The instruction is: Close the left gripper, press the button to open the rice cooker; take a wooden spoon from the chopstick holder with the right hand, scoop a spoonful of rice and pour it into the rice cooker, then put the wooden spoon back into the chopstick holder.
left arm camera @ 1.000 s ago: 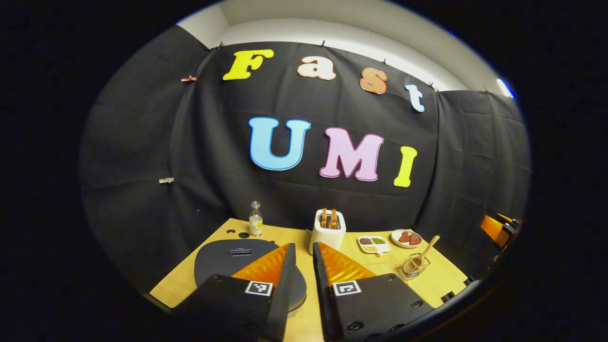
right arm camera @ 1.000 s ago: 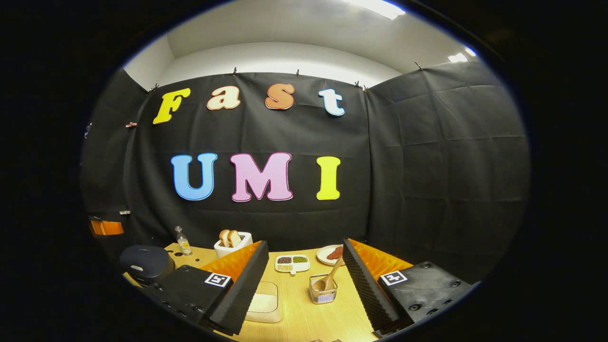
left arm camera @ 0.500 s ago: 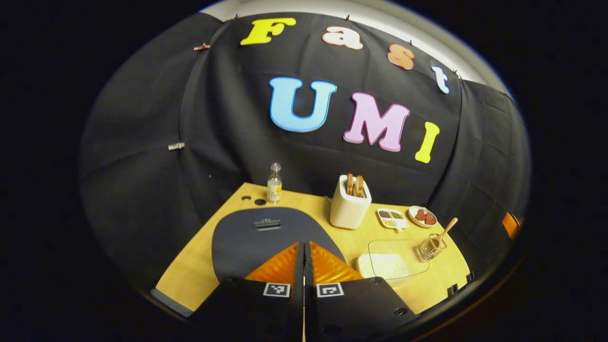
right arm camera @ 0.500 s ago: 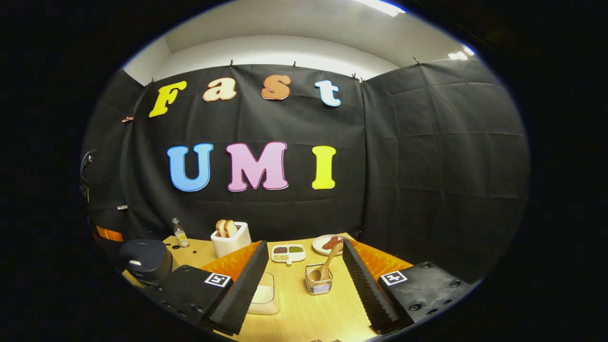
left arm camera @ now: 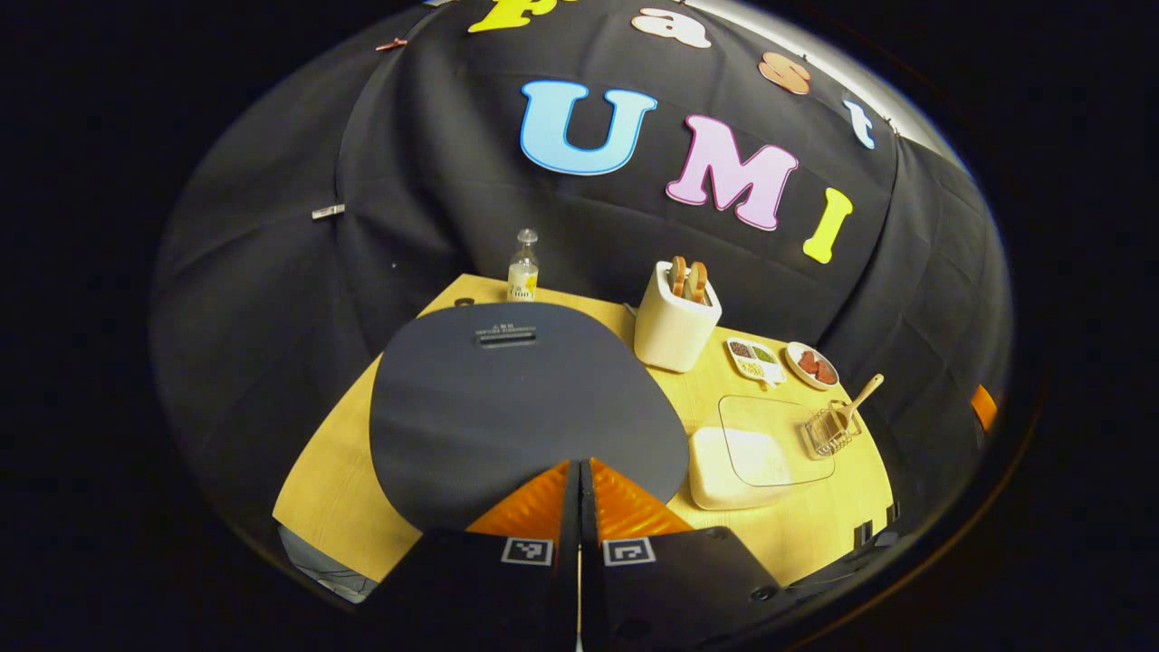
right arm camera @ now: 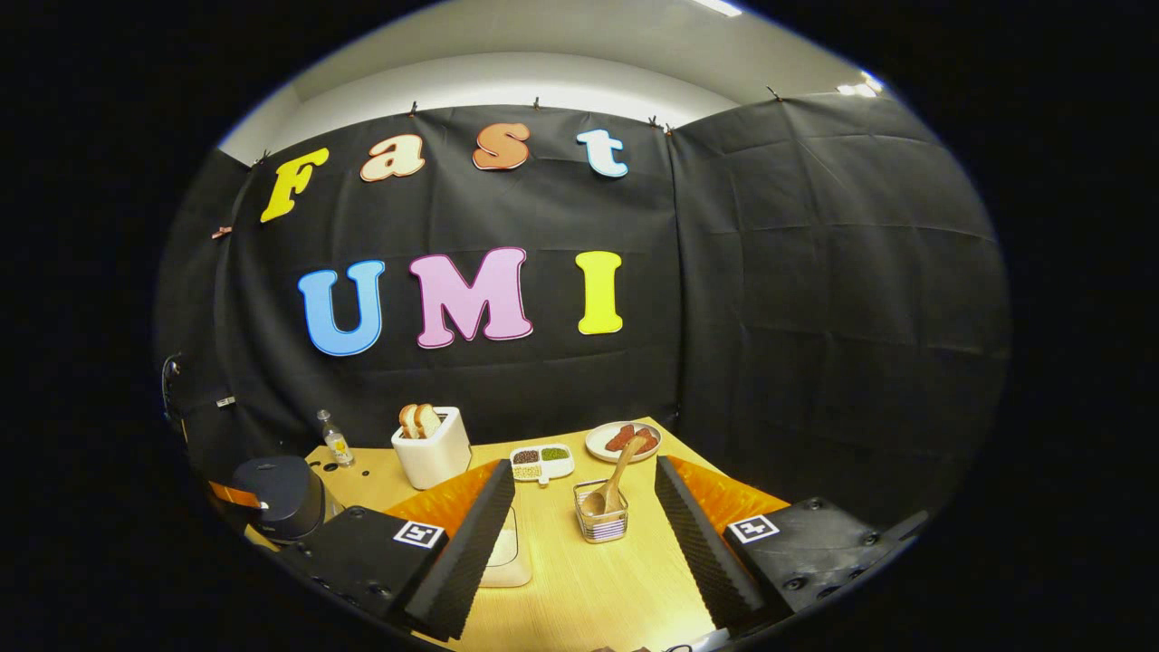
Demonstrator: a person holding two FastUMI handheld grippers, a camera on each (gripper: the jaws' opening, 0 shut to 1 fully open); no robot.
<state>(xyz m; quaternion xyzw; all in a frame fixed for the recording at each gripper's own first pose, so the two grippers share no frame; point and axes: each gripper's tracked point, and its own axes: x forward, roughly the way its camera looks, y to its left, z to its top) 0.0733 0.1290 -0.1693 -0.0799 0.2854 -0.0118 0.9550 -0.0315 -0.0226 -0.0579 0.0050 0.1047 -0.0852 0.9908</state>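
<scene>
Hovering left tongs (left arm camera: 579, 471), one rice cooker (left arm camera: 516, 398)

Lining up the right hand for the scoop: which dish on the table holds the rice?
The big lidded box beside the rice cooker, with white rice under its clear lid. The divided dish holds coloured grains; the round plate holds red pieces.

In the left gripper view the left gripper (left arm camera: 579, 471) has its two fingers (left arm camera: 530, 503) pressed together along their whole length, with nothing between them, and it tilts downward. In the right gripper view the right gripper (right arm camera: 584, 489) has its fingers (right arm camera: 697, 534) spread wide with nothing between them, and it points forward at a shallower angle. At the left edge of that view a small part of the left gripper (right arm camera: 231, 495) shows, well apart from the right one.
</scene>
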